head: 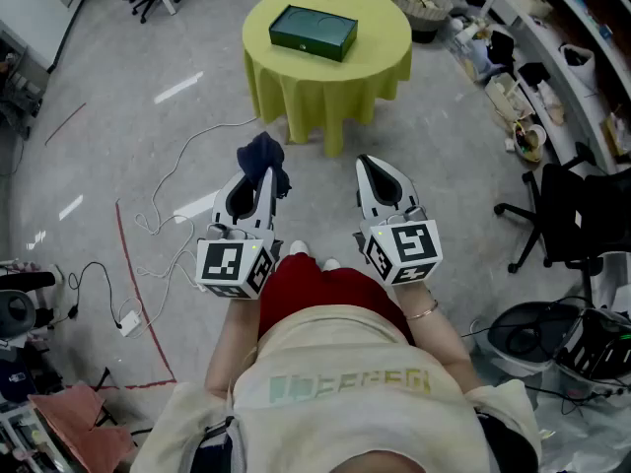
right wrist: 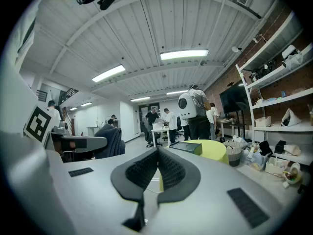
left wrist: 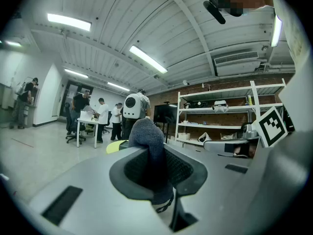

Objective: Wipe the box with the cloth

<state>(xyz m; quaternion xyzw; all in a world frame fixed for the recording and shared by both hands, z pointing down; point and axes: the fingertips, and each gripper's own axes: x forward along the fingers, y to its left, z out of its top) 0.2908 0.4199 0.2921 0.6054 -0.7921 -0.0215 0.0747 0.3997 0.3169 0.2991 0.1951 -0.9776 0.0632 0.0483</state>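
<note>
A dark green box (head: 314,32) lies on a round table with a yellow cloth cover (head: 370,67), well ahead of me; the right gripper view shows the box (right wrist: 186,147) on the yellow table (right wrist: 215,151). My left gripper (head: 258,179) is shut on a dark blue cloth (head: 264,162), which sticks up out of its jaws; the cloth (left wrist: 148,141) hangs between the pads in the left gripper view. My right gripper (head: 380,177) is shut with nothing in it, beside the left one. Both are held in front of my body, far short of the table.
Cables (head: 168,205) and a red floor line (head: 138,299) run at the left. Office chairs (head: 567,225) and cluttered shelving (head: 552,57) stand at the right. A basket (head: 419,3) sits behind the table. Several people stand at a far white table (left wrist: 95,121).
</note>
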